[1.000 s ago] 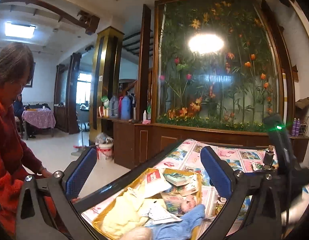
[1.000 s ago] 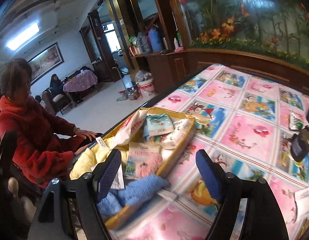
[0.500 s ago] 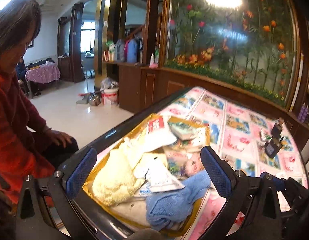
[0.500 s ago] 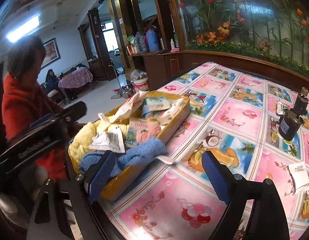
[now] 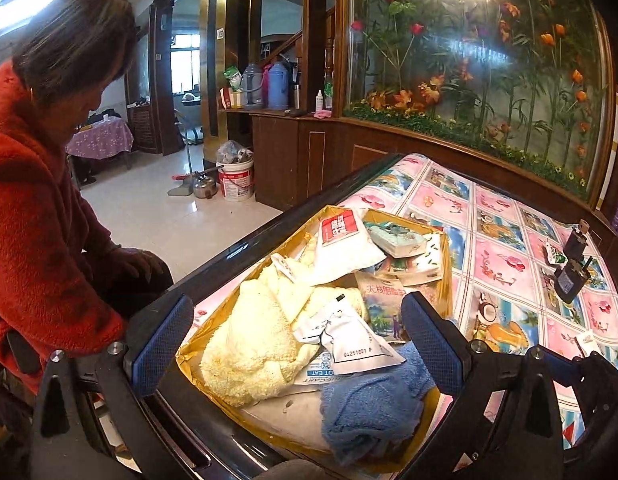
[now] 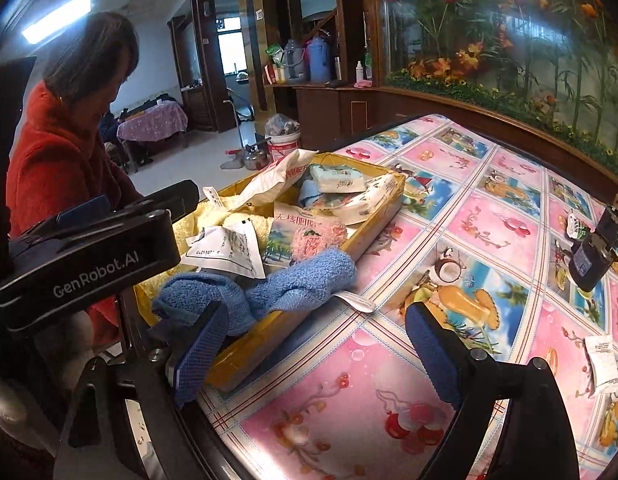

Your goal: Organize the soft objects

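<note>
A shallow yellow cardboard box (image 5: 445, 280) (image 6: 373, 232) lies near the table's left edge, piled with soft things: a pale yellow towel (image 5: 249, 344), a blue towel (image 5: 373, 400) (image 6: 301, 280) hanging over its near rim, white pouches (image 5: 349, 340) (image 6: 225, 250), a printed snack bag (image 6: 285, 232) and tissue packs (image 5: 397, 238) (image 6: 337, 178). My left gripper (image 5: 297, 344) hovers open above the box, its pads straddling the yellow towel and pouches. My right gripper (image 6: 317, 356) is open at the box's near corner, over the tablecloth, empty. The left gripper's body (image 6: 89, 256) shows in the right wrist view.
A person in a red fleece (image 5: 41, 232) sits close at the table's left side. On the pink patterned tablecloth (image 6: 489, 240) stand a dark blue gadget (image 6: 593, 256) (image 5: 569, 276) and small paper packets (image 6: 601, 364). A wooden cabinet with a flower display (image 5: 469, 80) lies beyond.
The left gripper has tilted down and moved in over the box, which fills more of its view. The right gripper has drawn back toward the near corner; the left gripper's body has entered its view.
</note>
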